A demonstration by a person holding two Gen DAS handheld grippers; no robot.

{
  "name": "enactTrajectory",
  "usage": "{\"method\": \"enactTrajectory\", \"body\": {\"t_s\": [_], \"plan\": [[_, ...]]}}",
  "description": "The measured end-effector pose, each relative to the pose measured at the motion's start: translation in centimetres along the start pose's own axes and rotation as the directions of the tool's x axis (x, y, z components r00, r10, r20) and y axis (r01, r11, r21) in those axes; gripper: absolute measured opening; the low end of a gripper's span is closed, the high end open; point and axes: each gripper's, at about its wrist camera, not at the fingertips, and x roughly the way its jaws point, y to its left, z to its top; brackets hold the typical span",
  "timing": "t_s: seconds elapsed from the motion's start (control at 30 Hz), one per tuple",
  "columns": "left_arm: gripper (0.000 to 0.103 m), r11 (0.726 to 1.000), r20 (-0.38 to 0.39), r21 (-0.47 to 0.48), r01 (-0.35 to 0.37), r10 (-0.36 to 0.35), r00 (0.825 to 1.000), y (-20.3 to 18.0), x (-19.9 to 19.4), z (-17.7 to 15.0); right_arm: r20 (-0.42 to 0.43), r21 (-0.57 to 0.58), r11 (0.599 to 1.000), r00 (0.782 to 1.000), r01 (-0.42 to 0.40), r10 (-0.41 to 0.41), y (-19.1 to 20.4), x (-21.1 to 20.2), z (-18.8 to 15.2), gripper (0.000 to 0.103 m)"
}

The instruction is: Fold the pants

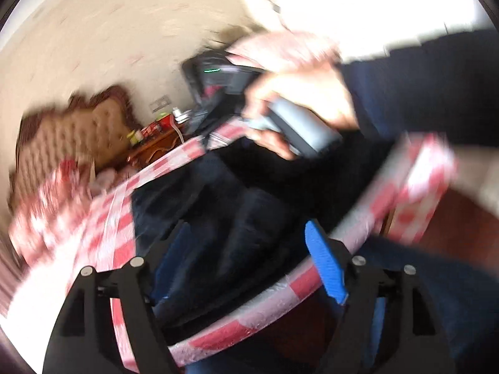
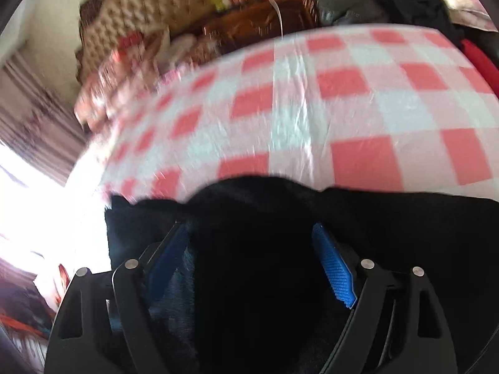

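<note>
Dark navy pants point(image 1: 237, 205) lie bunched on a table with a red-and-white checked cloth point(image 1: 109, 227). My left gripper point(image 1: 249, 237) hangs open just above the pants, its blue pads point(image 1: 324, 255) wide apart with cloth between them. The person's right hand and the right gripper's body point(image 1: 299, 127) show beyond the pants in the left wrist view. In the right wrist view the right gripper point(image 2: 252, 237) is open over the pants point(image 2: 265, 249), which fill the lower frame. The checked cloth point(image 2: 312, 109) stretches beyond. Both views are motion-blurred.
A tufted brown headboard point(image 1: 78, 131) and a wooden nightstand point(image 1: 156, 146) with small red items stand behind the table. Dark clothes point(image 2: 405, 3) are piled at the table's far right. A bright window point(image 2: 37, 187) is at the left.
</note>
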Motion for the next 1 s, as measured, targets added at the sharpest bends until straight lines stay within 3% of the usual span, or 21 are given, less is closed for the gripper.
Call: {"method": "enactTrajectory", "body": {"t_s": [0.07, 0.1, 0.13, 0.17, 0.2, 0.27, 0.37, 0.43, 0.5, 0.57, 0.6, 0.63, 0.67, 0.7, 0.73, 0.8, 0.83, 0.9, 0.97, 1.0], "plan": [[0.075, 0.983, 0.023, -0.184, 0.012, -0.008, 1.0, 4.2, -1.1, 0.1, 0.074, 0.008, 1.0, 0.997, 0.001, -0.002, 0.3, -2.3, 0.0, 0.08], [0.071, 0.96, 0.022, -0.278, 0.017, -0.011, 1.0, 6.6, -1.3, -0.1, 0.11, 0.005, 1.0, 0.994, 0.014, -0.015, 0.8, -3.7, -0.3, 0.08], [0.05, 0.91, 0.012, -0.414, 0.026, -0.023, 1.0, 10.3, -1.0, -0.5, 0.128, -0.017, 1.0, 0.991, 0.027, -0.024, 1.7, -4.8, -0.8, 0.08], [0.035, 0.877, -0.004, -0.48, 0.024, -0.029, 1.0, 12.7, -0.5, -0.8, 0.141, -0.062, 0.997, 0.989, 0.046, -0.037, 3.2, -5.9, -2.1, 0.08], [0.034, 0.851, -0.03, -0.524, 0.01, -0.03, 0.999, 15.1, 0.6, -1.0, 0.141, -0.097, 0.993, 0.989, 0.065, -0.051, 4.4, -6.4, -3.4, 0.08], [0.035, 0.844, -0.055, -0.536, 0.019, -0.057, 0.997, 18.6, 3.2, -0.7, 0.138, -0.174, 0.98, 0.988, 0.097, -0.073, 7.2, -6.8, -7.0, 0.08], [0.037, 0.782, -0.074, -0.611, 0.123, -0.211, 0.975, 23.6, 9.2, -0.3, 0.126, -0.212, 0.97, 0.987, 0.12, -0.095, 9.4, -6.6, -12.5, 0.08], [0.035, 0.798, -0.113, -0.591, 0.122, -0.231, 0.966, 25.0, 12.6, 0.6, 0.103, -0.251, 0.955, 0.986, 0.155, -0.133, 10.8, -5.2, -15.8, 0.079], [0.035, 0.815, -0.165, -0.56, 0.151, -0.289, 0.943, 26.0, 16.4, 1.8, 0.071, -0.271, 0.942, 0.98, 0.198, -0.186, 11.0, -3.7, -18.2, 0.079], [0.037, 0.771, -0.186, -0.597, 0.221, -0.401, 0.897, 26.9, 19.1, 2.4, 0.055, -0.272, 0.934, 0.973, 0.23, -0.224, 10.1, -2.4, -19.4, 0.081], [0.037, 0.77, -0.199, -0.595, 0.23, -0.418, 0.886, 27.1, 20.2, 2.8, 0.056, -0.252, 0.945, 0.978, 0.206, -0.199, 9.5, -2.4, -19.5, 0.081], [0.029, 0.795, -0.238, -0.569, 0.212, -0.405, 0.883, 27.0, 21.2, 3.0, 0.057, -0.248, 0.948, 0.98, 0.198, -0.19, 9.3, -2.4, -19.4, 0.082], [0.019, 0.809, -0.286, -0.553, 0.2, -0.41, 0.866, 26.8, 22.5, 2.9, 0.055, -0.257, 0.945, 0.979, 0.204, -0.197, 9.4, -2.3, -19.4, 0.082], [0.019, 0.807, -0.323, -0.556, 0.197, -0.428, 0.844, 26.8, 23.8, 2.6, 0.054, -0.271, 0.938, 0.977, 0.215, -0.208, 9.7, -2.1, -19.5, 0.082], [0.017, 0.801, -0.322, -0.558, 0.214, -0.447, 0.834, 27.0, 24.4, 2.6, 0.054, -0.269, 0.939, 0.976, 0.216, -0.209, 9.6, -2.0, -19.6, 0.083], [0.014, 0.8, -0.311, -0.555, 0.229, -0.455, 0.834, 27.5, 25.1, 2.7, 0.067, -0.28, 0.934, 0.975, 0.222, -0.212, 9.5, -1.8, -19.7, 0.084], [0.003, 0.8, -0.309, -0.559, 0.219, -0.446, 0.84, 27.8, 25.4, 2.8, 0.073, -0.285, 0.932, 0.974, 0.225, -0.213, 9.5, -1.8, -19.7, 0.084], [0.0, 0.799, -0.312, -0.586, 0.136, -0.377, 0.872, 29.4, 25.9, 2.6, 0.067, -0.29, 0.93, 0.974, 0.227, -0.216, 9.7, -1.7, -20.0, 0.085], [0.0, 0.752, -0.243, -0.64, 0.155, -0.39, 0.888, 30.9, 25.4, 2.8, 0.061, -0.286, 0.931, 0.974, 0.225, -0.216, 9.7, -1.9, -20.0, 0.085], [0.0, 0.748, -0.226, -0.645, 0.156, -0.381, 0.896, 31.2, 24.7, 3.1, 0.058, -0.284, 0.933, 0.975, 0.223, -0.216, 9.6, -1.8, -19.8, 0.085]]}}
